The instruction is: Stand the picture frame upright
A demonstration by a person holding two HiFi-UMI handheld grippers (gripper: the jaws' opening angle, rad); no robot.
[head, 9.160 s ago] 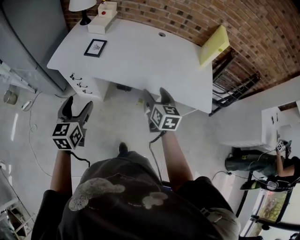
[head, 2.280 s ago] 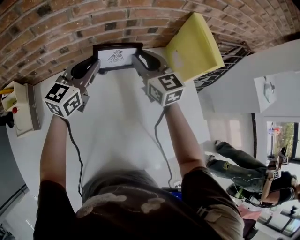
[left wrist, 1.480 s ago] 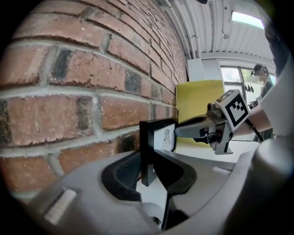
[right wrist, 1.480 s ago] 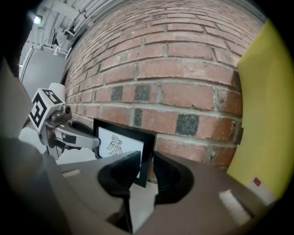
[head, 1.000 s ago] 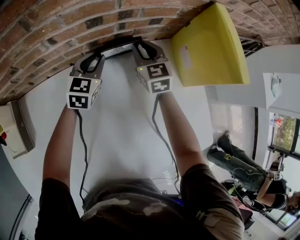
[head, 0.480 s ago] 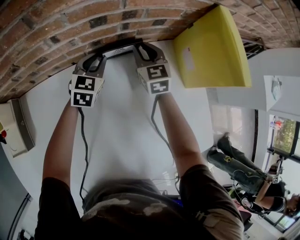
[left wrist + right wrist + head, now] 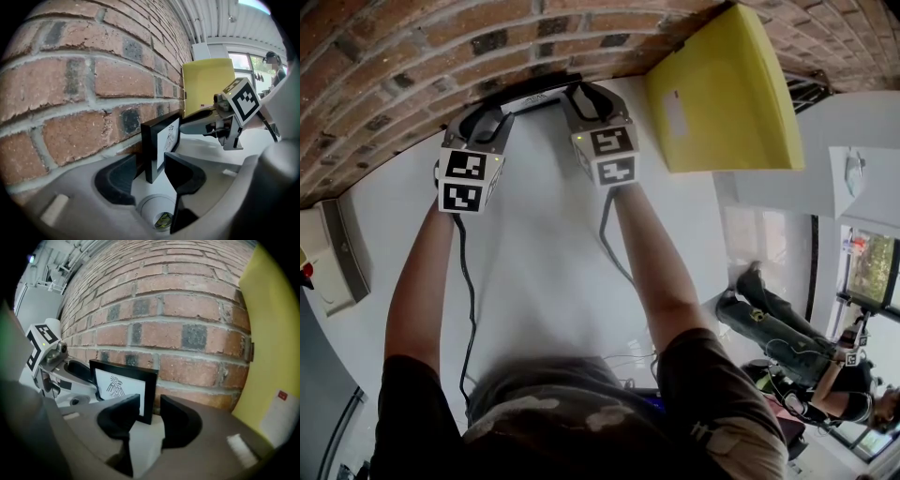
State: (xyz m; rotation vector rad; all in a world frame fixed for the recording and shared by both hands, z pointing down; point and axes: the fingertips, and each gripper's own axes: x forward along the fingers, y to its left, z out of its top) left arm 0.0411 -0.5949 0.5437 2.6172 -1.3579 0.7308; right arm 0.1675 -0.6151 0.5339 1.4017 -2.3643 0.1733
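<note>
Left claw [image 7: 151, 168], right claw [image 7: 150, 411] jaws just opened; picture frame [image 7: 123, 386] between

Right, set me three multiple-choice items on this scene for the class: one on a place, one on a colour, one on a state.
1. Where is the picture frame?
A. on the white table, by the brick wall
B. on the floor
C. on a chair

2. What colour is the big flat panel to the frame's right in the head view?
A. blue
B. yellow
C. green

3. How is the frame set?
A. flat, face up
B. flat, face down
C. upright on its lower edge

Answers:
1 A, both gripper views show it at the foot of the bricks.
2 B, it is plain yellow in every view.
3 C, its drawing faces out from the wall.
</note>
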